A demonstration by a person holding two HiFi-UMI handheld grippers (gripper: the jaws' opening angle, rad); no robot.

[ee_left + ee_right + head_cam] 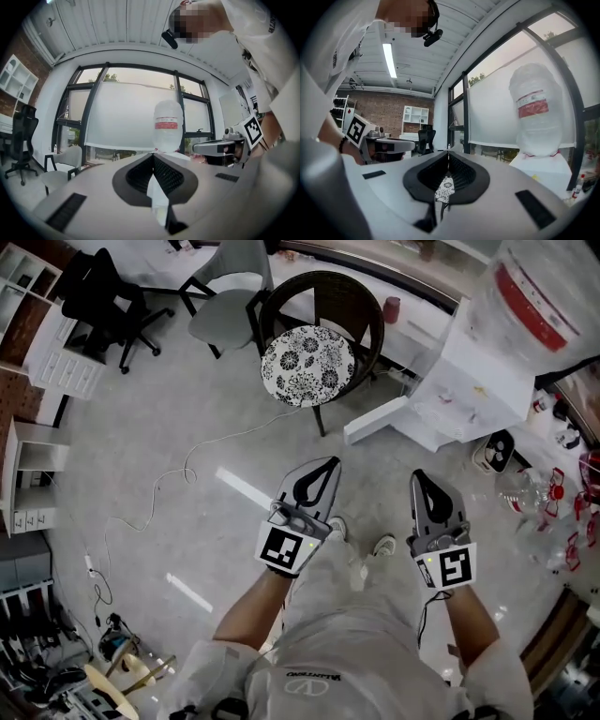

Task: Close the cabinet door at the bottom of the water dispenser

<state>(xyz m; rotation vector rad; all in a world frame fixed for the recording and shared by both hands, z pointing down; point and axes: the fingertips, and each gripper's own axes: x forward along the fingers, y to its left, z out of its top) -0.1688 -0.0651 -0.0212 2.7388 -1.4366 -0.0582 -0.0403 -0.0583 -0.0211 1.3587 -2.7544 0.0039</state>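
The white water dispenser stands at the upper right of the head view, with a big bottle on top. Its bottom cabinet door stands open, swung out to the left over the floor. My left gripper and right gripper hover side by side in front of it, well short of the door. Both are shut with nothing between their jaws. In the left gripper view the bottle rises straight ahead above the shut jaws. In the right gripper view the bottle sits to the right.
A dark chair with a flowered seat stands just left of the open door. A grey chair and a black office chair are farther back. A white cable runs across the floor. Plastic bottles lie right of the dispenser.
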